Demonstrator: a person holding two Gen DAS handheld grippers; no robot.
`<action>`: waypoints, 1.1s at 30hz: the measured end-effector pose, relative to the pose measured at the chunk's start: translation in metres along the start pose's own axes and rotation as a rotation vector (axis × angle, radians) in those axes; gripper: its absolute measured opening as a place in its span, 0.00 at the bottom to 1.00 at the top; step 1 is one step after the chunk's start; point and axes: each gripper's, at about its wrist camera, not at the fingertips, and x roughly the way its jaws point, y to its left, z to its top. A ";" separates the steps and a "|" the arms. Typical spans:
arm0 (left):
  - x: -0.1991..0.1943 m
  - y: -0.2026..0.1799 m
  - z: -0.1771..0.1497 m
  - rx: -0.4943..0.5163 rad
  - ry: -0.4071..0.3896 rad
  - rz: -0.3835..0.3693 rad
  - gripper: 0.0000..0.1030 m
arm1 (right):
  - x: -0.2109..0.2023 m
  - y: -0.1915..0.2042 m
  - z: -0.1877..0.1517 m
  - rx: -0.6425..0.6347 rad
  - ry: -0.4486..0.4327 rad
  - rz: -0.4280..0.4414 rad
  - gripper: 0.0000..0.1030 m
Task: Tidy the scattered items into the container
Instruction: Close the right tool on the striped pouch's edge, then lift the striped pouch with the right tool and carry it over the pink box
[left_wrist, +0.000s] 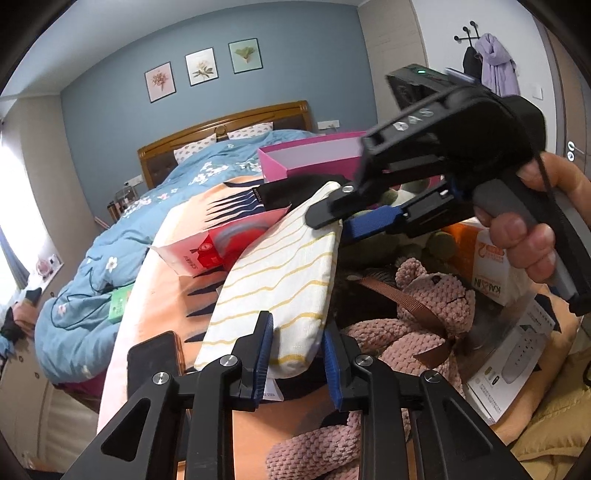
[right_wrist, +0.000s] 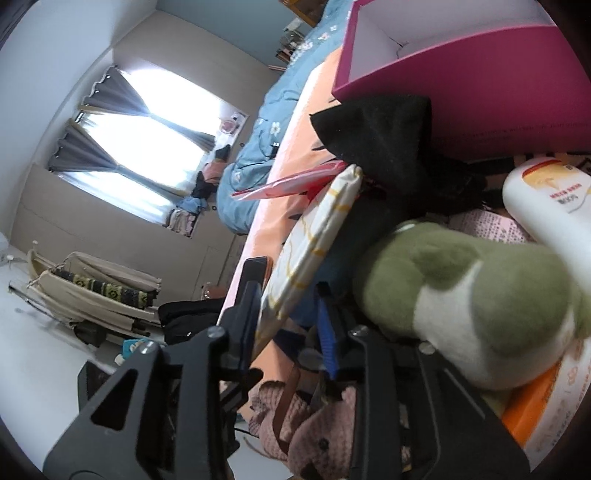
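A white pouch with yellow wavy stripes (left_wrist: 280, 273) hangs tilted above the orange blanket. My left gripper (left_wrist: 297, 328) is shut on its near end, a blue pad pressed against each side. In the same view, a hand holds my right gripper (left_wrist: 334, 225) at the pouch's far top corner. In the right wrist view the pouch (right_wrist: 317, 236) runs edge-on between the right gripper (right_wrist: 288, 295); it lies against the left finger, and there is a gap to the right blue pad. The pink box (left_wrist: 310, 155) (right_wrist: 480, 92) stands open behind the pile.
Around the pouch lie a pink knitted plush bear (left_wrist: 424, 306), a green plush toy (right_wrist: 480, 295), a white lotion bottle (right_wrist: 546, 199), black cloth (right_wrist: 388, 140), a red packet (left_wrist: 221, 247), a phone (left_wrist: 155, 358) and white product boxes (left_wrist: 517, 354). A blue duvet (left_wrist: 122, 240) covers the bed to the left.
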 end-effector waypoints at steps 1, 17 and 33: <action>0.000 0.000 0.000 0.001 0.000 0.000 0.25 | 0.003 0.000 0.001 0.003 0.006 0.002 0.33; -0.025 0.015 0.006 -0.074 -0.110 -0.006 0.31 | -0.018 0.009 -0.010 -0.069 -0.049 0.153 0.16; -0.061 0.013 0.043 -0.046 -0.284 -0.026 0.30 | -0.088 0.055 -0.020 -0.255 -0.209 0.265 0.16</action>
